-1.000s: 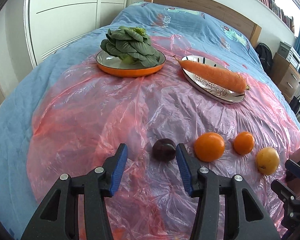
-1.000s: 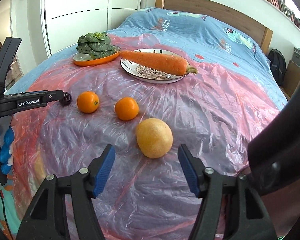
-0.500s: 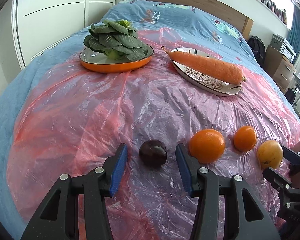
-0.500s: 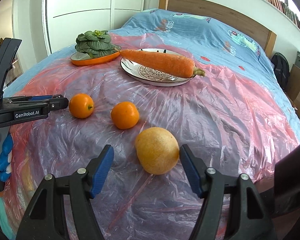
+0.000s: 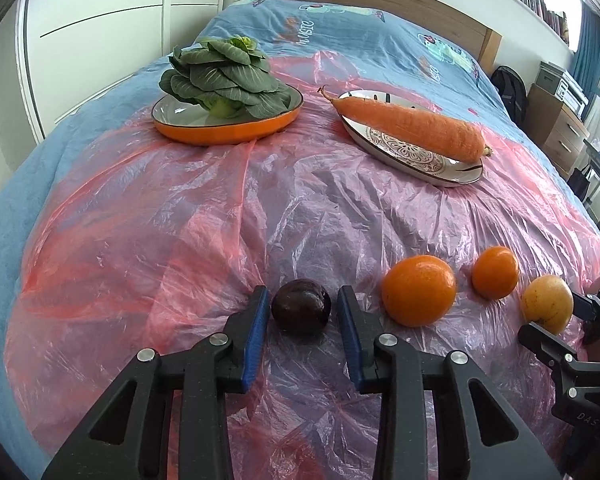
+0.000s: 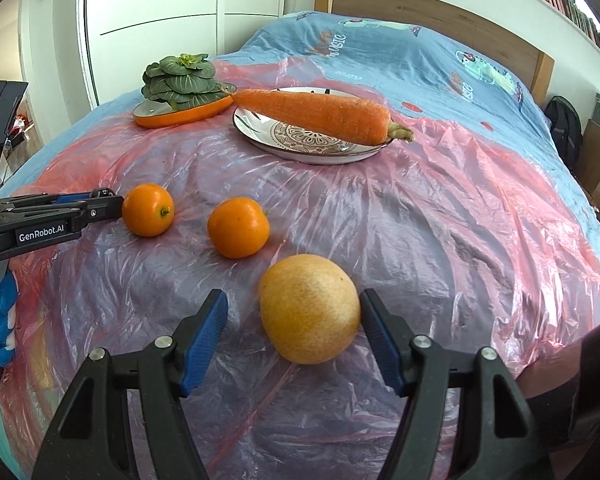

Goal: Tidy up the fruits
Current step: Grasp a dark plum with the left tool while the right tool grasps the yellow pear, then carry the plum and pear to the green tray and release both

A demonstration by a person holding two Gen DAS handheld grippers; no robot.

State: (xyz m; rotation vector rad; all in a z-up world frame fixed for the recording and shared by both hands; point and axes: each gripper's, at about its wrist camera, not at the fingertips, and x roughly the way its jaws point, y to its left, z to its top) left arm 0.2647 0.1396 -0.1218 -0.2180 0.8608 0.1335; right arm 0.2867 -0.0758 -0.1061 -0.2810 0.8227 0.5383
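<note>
Now my left gripper [image 5: 301,312], jaws narrowed since the earlier frame, brackets the dark plum [image 5: 301,306] on the pink plastic sheet [image 5: 204,216], while my right gripper [image 6: 294,322], jaws apart, has advanced around the yellow fruit [image 6: 309,308].

Dark plum [image 5: 301,306]: round, purple-black, at 6 o'clock in left wrist view.
2 oranges [image 5: 419,290] [image 5: 495,267]: glossy, apart, at 4 o'clock of plum.
Yellow fruit [image 6: 309,309]: round, speckled, at 6 o'clock in right wrist view.
</note>
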